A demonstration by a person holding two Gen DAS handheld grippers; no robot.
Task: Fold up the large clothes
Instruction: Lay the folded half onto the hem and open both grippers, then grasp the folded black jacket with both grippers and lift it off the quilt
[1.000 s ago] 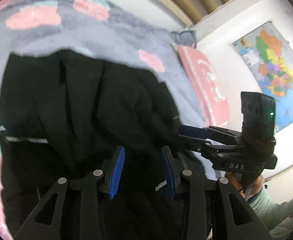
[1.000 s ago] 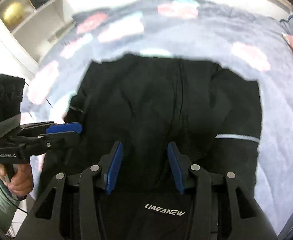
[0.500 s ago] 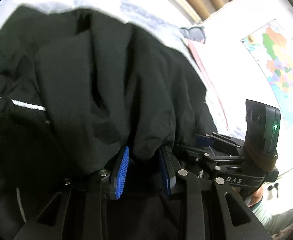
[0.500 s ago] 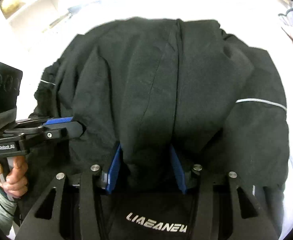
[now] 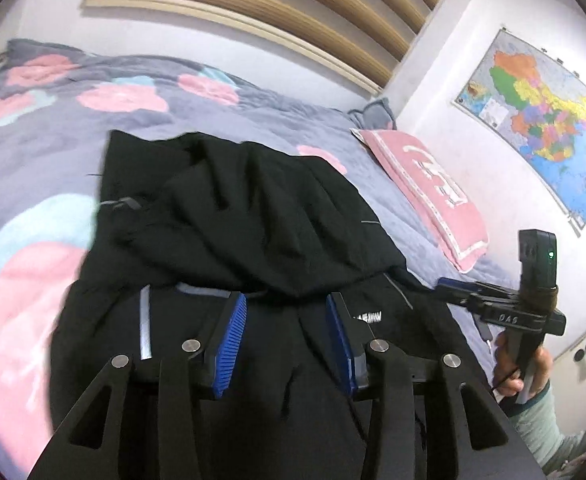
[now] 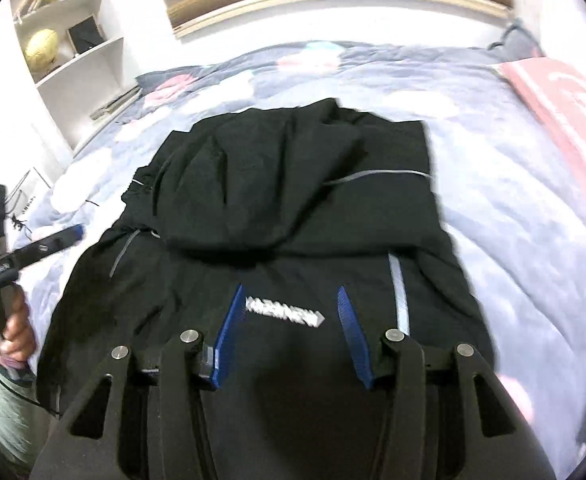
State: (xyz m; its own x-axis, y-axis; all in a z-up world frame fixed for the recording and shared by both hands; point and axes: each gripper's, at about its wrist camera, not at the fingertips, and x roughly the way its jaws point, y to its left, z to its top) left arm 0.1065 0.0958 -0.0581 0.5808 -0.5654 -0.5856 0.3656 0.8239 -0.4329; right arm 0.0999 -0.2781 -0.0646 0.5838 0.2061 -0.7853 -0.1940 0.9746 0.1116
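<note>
Black jacket (image 5: 253,216) folded over on the floral bedspread (image 5: 73,120).
Both the left gripper (image 5: 285,336), its jaws just opened further, and the right gripper (image 6: 293,332) are held apart at frame bottom, nothing gripped.

One black garment (image 5: 253,216) lies on one flowered bedspread (image 5: 53,128). Two grippers: the left (image 5: 285,332) and the right (image 6: 289,332). One pink pillow (image 5: 433,192), far right. One wall map (image 5: 541,120). One white shelf unit (image 6: 73,40), far left.

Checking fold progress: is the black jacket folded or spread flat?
Folded: the black jacket has its far part doubled back over the logo half.
</note>
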